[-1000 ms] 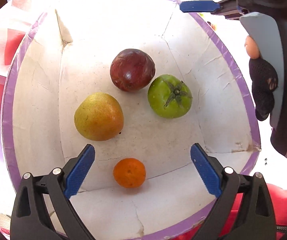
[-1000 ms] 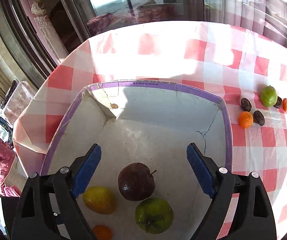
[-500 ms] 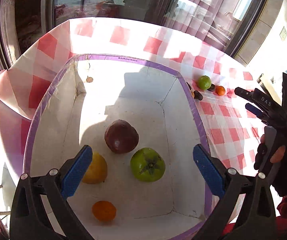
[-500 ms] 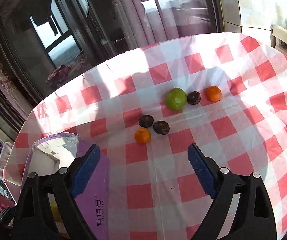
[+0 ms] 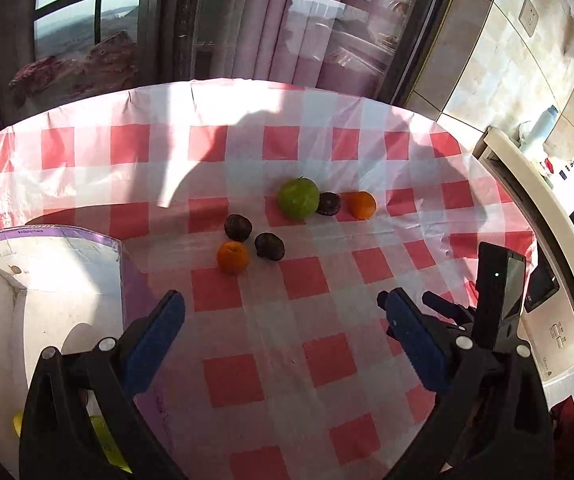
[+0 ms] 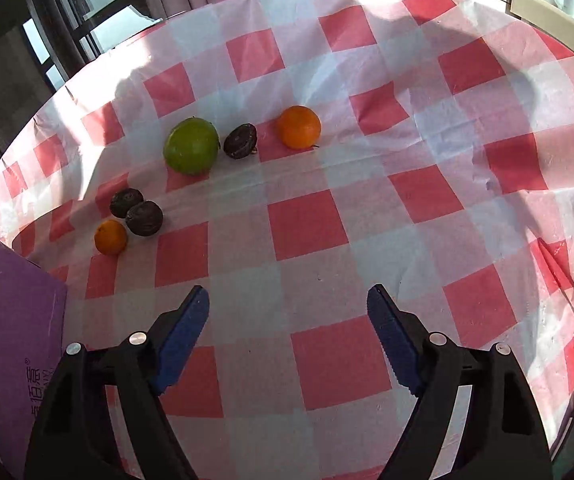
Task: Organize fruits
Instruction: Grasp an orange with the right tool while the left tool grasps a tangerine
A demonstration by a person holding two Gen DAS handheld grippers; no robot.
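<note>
Above checkered tablecloth (image 6: 307, 240), both claws, left (image 5: 281, 312) and right (image 6: 287, 304), spread, empty.

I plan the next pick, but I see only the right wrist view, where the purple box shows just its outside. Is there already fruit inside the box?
Observer: Yes. The left wrist view looks into the box; a yellow-green fruit lies at the bottom, mostly hidden behind the left gripper.
Operator: Is that gripper free to pick?
Observer: Its jaws stand open with nothing between them.
Operator: Where does it point?
Observer: Over the tablecloth, with the box at its left and the nearer orange closest ahead.
</note>
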